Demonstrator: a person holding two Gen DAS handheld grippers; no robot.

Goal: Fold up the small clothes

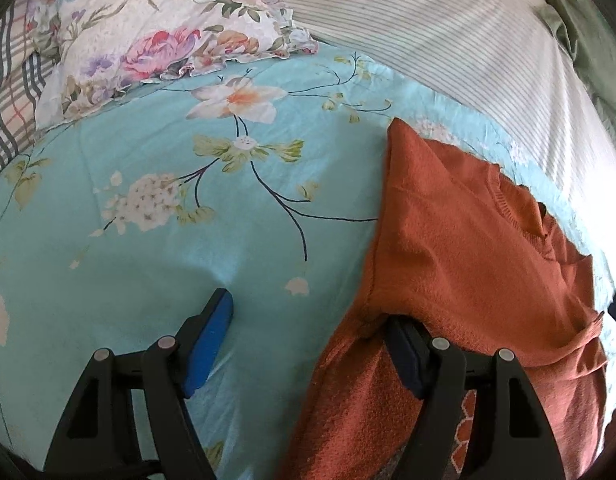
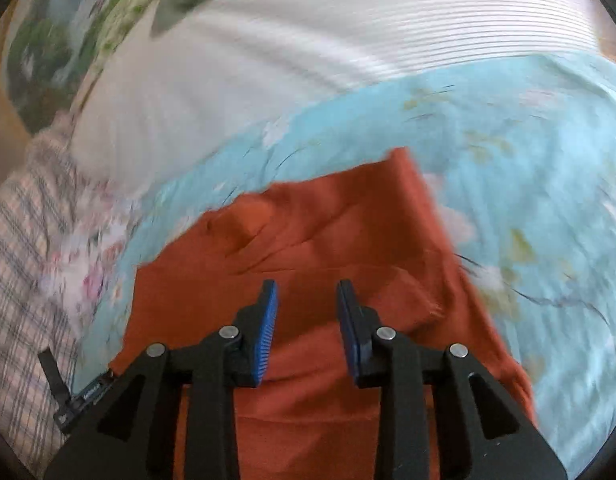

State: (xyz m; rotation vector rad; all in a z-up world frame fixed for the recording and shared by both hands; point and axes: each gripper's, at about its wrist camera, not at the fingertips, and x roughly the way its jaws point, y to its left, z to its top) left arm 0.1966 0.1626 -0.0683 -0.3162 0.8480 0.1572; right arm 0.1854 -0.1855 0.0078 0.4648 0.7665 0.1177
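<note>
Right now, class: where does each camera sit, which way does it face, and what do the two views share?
Left wrist: sits behind the left tongs, facing along their open fingers over the blue floral bedsheet; one finger lies under the orange sweater.
Right wrist: sits behind the right tongs, open, looking down over the orange sweater; blurred.
Shared: sweater, bedsheet, striped white cover.

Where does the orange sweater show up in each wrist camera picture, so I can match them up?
Left wrist view: the orange sweater fills the lower right, draped over the right finger of the left gripper.
Right wrist view: it sits centre and low, under and ahead of the right gripper, whose fingers are apart.
Shared landmark: the turquoise floral bedsheet under the sweater, bordered by the white striped fabric.
</note>
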